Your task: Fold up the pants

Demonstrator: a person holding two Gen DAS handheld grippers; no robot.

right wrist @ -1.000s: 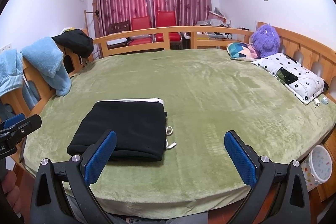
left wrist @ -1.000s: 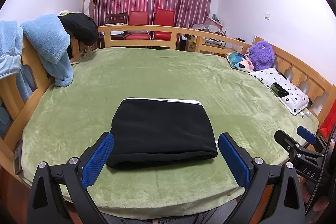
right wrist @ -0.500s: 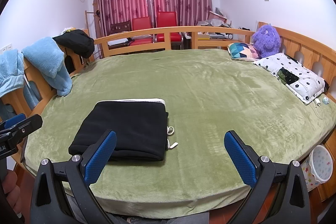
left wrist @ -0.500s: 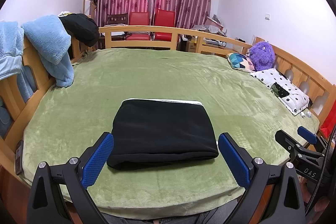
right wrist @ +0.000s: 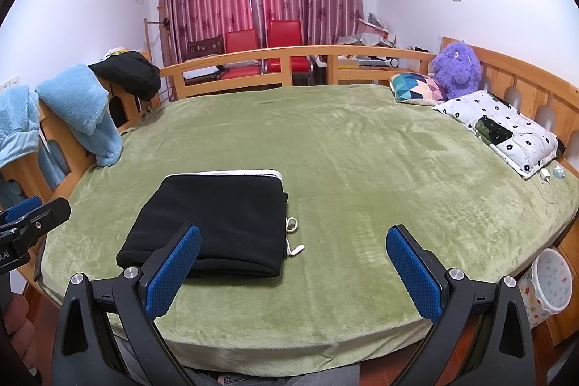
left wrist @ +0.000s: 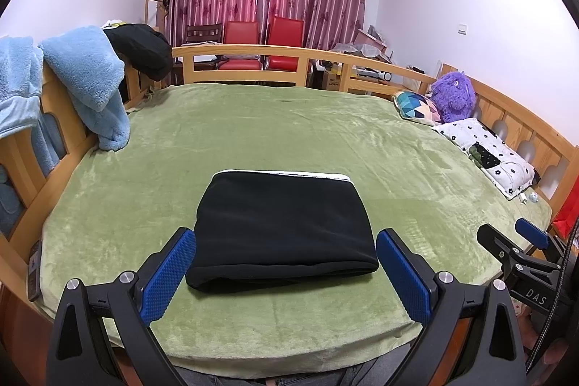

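Pants [left wrist: 282, 223] folded into a compact black rectangle, lying flat on the green blanket [left wrist: 253, 132] near the bed's front edge, a white band showing along the far side. In the right view, 2 loops of white drawstring [right wrist: 294, 237] sticking out at the right side of the bundle, resting on the blanket.

Left gripper [left wrist: 286, 272] spread wide, blue pads to either side of the near fold and apparently above it, holding nothing. Right gripper [right wrist: 293, 272] likewise spread and empty, aimed at bare blanket to the right of the bundle; left pad overlapping the pants' near corner in view, contact impossible to confirm.

Judged close to finished, perhaps complete.

Risks from here:
1. Snagging the drawstring with a pad and dragging the top layer askew.
2. Brushing the rounded near fold, soft and thick, likely to spring open if nudged.
3. Pushing the bundle along the plush blanket, bunching the pile beneath and skewing the stack.

Fabric matte, dense, smooth, with rolled soft edges rather than sharp creases. Blanket velvety, short-piled, showing brush marks. Pads rubbery with fine dimpled texture; gripper frames hard black plastic with metal screws. Bed rail [left wrist: 253, 51] of pale wood.
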